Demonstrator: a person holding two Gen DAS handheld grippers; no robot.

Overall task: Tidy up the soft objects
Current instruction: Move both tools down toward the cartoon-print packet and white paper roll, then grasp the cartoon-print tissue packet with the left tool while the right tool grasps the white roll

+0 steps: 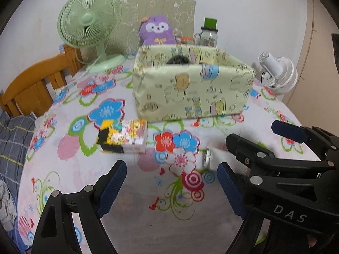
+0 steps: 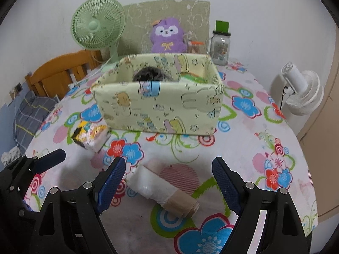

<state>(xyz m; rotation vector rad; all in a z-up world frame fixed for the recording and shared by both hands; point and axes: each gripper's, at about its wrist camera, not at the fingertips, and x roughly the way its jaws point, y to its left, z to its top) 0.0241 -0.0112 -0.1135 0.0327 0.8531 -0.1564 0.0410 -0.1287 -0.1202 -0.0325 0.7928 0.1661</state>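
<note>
Right claw jaws apart, nothing gripped; wrapped roll lies on the tabletop between its fingers. Left claw also apart, empty. Tissue pack at its 11 o'clock, fabric box at 12, a dark soft item inside. Purple plush behind the box.

Even, soft indoor light, no hard shadows or glare. Strong fisheye bending, dark vignette at corners. Motion blur smears the tissue pack and fabric box; right view slightly sharper.
</note>
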